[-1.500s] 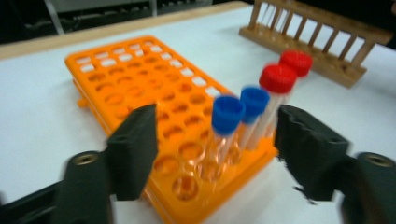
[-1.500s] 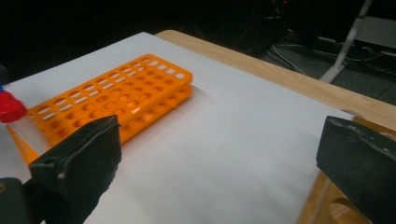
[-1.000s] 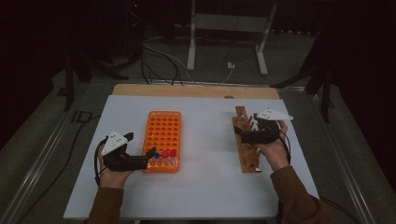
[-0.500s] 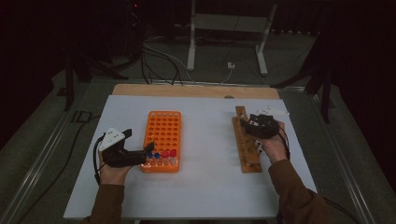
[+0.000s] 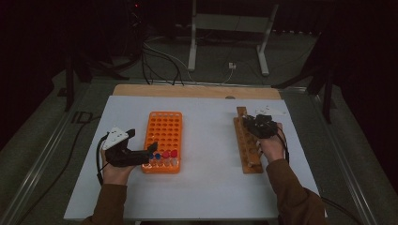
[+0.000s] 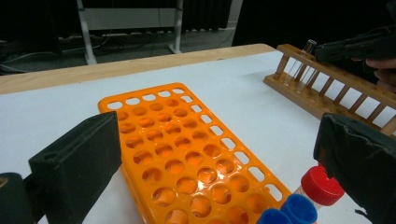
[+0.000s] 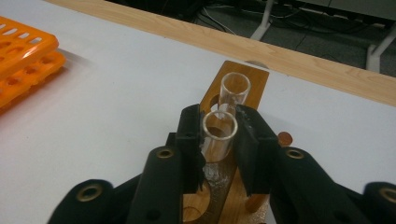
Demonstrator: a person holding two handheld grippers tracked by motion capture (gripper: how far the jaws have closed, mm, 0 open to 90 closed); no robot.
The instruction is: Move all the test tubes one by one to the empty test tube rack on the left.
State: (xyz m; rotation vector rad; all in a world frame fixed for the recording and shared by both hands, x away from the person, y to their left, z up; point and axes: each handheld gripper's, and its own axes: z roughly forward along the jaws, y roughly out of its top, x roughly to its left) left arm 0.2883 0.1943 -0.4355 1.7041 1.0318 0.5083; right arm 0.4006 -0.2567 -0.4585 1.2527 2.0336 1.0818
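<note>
My right gripper (image 7: 219, 128) is at the far end of the wooden tube rack (image 7: 254, 77). Its jaws have just been closing and now press on a clear glass test tube (image 7: 218, 144) standing in the rack. A second glass tube (image 7: 235, 88) stands just beyond. From above, the right gripper (image 5: 251, 123) sits over the wooden rack (image 5: 246, 145). My left gripper (image 5: 152, 151) rests open at the near left corner of the orange rack (image 5: 164, 136), jaws wide apart. Between them are a red-capped tube (image 6: 320, 186) and blue-capped tubes (image 6: 299, 207).
A white sheet (image 5: 206, 187) covers the table, with a wooden strip (image 5: 197, 91) along its far edge. A small copper coin (image 7: 284, 138) lies beside the wooden rack. Most holes of the orange rack (image 6: 173, 149) hold nothing. Cables and a metal stand (image 5: 225, 42) lie beyond the table.
The right hand has moved up along the wooden rack toward its far end and sunk a little, and its jaws have closed on the glass tube. The left hand has stayed put.
</note>
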